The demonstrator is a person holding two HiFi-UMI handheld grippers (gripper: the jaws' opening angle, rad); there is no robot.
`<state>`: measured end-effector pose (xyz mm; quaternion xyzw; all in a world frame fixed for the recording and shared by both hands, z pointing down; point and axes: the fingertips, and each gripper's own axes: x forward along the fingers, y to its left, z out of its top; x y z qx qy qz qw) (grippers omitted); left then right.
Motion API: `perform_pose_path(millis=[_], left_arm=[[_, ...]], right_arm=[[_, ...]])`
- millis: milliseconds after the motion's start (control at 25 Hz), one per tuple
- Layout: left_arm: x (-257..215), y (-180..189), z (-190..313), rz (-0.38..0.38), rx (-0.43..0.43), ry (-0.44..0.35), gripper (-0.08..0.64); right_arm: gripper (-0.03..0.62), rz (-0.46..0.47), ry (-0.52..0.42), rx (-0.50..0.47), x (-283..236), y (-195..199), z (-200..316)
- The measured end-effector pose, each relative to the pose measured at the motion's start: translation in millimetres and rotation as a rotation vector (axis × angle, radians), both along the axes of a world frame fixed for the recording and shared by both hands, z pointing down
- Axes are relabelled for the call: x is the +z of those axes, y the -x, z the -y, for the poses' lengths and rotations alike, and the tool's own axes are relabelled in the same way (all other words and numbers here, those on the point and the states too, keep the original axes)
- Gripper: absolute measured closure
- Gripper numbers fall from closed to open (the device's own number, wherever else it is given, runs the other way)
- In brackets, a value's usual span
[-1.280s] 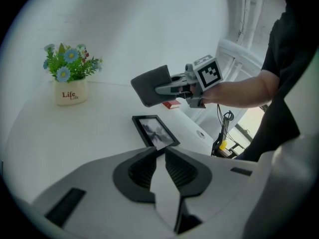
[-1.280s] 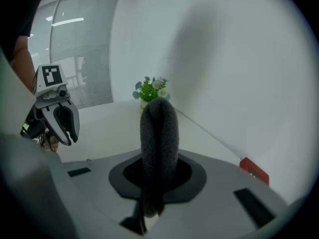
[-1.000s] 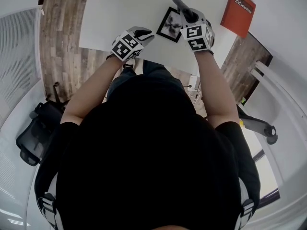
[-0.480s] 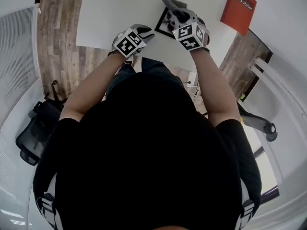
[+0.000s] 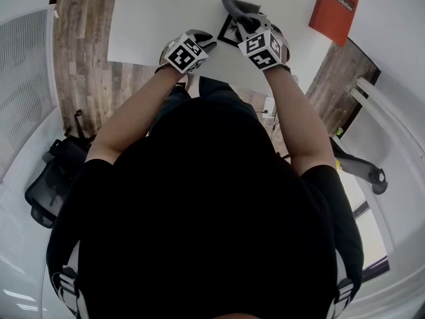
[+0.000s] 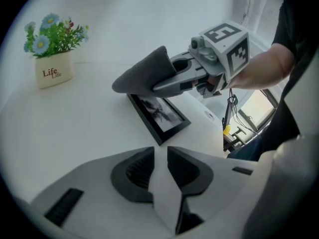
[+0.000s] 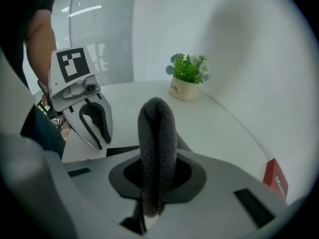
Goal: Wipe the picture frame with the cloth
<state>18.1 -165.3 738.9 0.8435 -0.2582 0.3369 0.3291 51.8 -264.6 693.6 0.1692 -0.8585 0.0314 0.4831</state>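
The left gripper (image 6: pixel 160 151) hovered low over the white table (image 5: pixel 166 12) with its jaws only a narrow gap apart and nothing between them, pointing toward the black picture frame (image 6: pixel 159 114), which lay flat near the table's front edge with a small potted plant (image 6: pixel 53 72) well beyond it. To its right, the right gripper (image 7: pixel 158 169) had its jaws closed on a folded dark grey cloth (image 7: pixel 157 133), whose free end stood over the frame's far end, though contact could not be told. Further right, a red book (image 5: pixel 331 10) lay apart.
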Motion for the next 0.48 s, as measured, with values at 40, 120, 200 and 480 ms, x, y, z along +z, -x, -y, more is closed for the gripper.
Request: perform_pose_path(millis=[40, 120, 200, 480], left_arm=[[0.5, 1.5, 0.2, 0.007, 0.001, -0.004, 0.474], [1.6, 3.7, 1.2, 0.018, 0.002, -0.017, 0.486], [1.4, 2.8, 2.2, 0.020, 0.003, -0.025, 0.495], [0.0, 1.4, 1.4, 0.040, 0.012, -0.038, 0.495]], right_arm=[[0.552, 0.002, 0.006, 0.000, -0.2, 1.1, -2.3], [0.552, 0.005, 0.018, 0.000, 0.1, 2.8, -7.0], [0.552, 0.003, 0.028, -0.004, 1.4, 2.7, -12.0], [0.552, 0.001, 0.055, -0.019, 5.7, 5.5, -30.7]])
